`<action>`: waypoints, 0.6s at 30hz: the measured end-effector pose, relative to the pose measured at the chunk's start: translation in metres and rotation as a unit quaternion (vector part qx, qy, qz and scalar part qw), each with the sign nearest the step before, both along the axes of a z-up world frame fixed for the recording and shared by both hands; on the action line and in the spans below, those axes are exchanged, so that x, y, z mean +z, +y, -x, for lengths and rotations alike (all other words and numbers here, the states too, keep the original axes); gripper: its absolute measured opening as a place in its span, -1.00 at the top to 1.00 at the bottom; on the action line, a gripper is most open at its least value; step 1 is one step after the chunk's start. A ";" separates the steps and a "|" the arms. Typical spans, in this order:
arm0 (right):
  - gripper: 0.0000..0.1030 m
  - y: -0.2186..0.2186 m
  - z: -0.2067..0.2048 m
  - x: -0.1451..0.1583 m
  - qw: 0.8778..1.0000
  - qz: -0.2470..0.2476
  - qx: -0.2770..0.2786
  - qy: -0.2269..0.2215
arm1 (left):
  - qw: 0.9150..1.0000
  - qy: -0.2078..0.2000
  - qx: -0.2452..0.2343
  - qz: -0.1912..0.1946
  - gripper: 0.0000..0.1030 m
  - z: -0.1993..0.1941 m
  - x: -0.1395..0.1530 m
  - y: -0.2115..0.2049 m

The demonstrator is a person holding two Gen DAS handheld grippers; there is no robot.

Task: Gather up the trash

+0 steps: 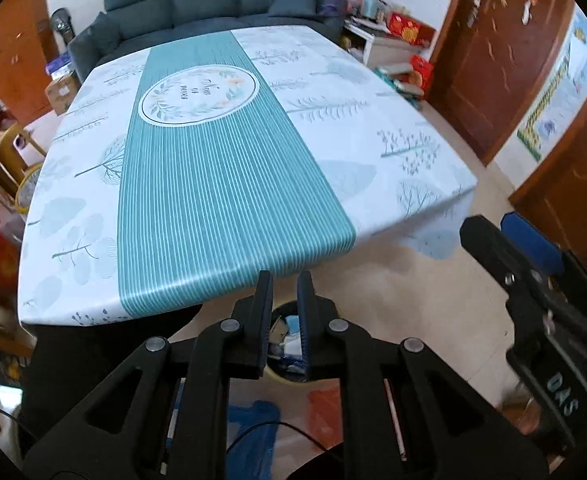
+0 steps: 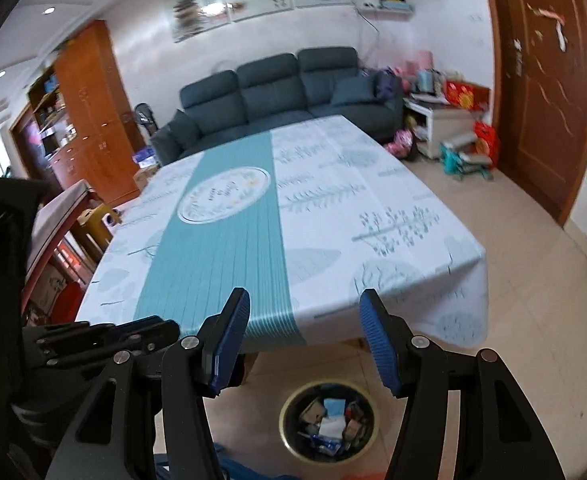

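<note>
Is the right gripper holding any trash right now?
No, the right gripper stands open with nothing between its blue pads, above the round black trash bin.

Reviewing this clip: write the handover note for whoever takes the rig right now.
Left gripper: narrow gap, holding nothing.
Right gripper: open, empty.
Both hover past the near edge of the table, above the bin on the floor.
Bin holds wrappers and paper.
No trash visible on the tablecloth in either view, so collection looks done.
Left: check the floor, then set the grippers down.
</note>
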State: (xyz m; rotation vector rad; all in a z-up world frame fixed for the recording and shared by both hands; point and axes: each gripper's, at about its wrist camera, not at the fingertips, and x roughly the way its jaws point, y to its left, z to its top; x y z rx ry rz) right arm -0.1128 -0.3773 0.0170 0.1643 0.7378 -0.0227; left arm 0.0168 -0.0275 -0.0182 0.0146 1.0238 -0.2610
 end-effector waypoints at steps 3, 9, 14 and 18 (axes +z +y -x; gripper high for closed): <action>-0.13 0.005 0.004 0.007 1.000 0.003 0.016 -0.013 | 1.000 -0.017 0.011 -0.002 0.83 0.003 0.002 0.005; -0.13 0.006 0.006 0.012 0.999 -0.001 0.030 -0.022 | 0.999 -0.025 0.025 0.005 0.83 0.008 0.005 0.005; -0.13 0.002 0.004 0.014 0.999 -0.006 0.042 -0.030 | 0.999 -0.031 0.037 0.008 0.83 0.013 0.006 0.006; -0.14 0.005 0.002 0.014 0.997 0.002 0.065 -0.034 | 0.998 -0.023 0.050 0.006 0.83 0.015 0.006 0.007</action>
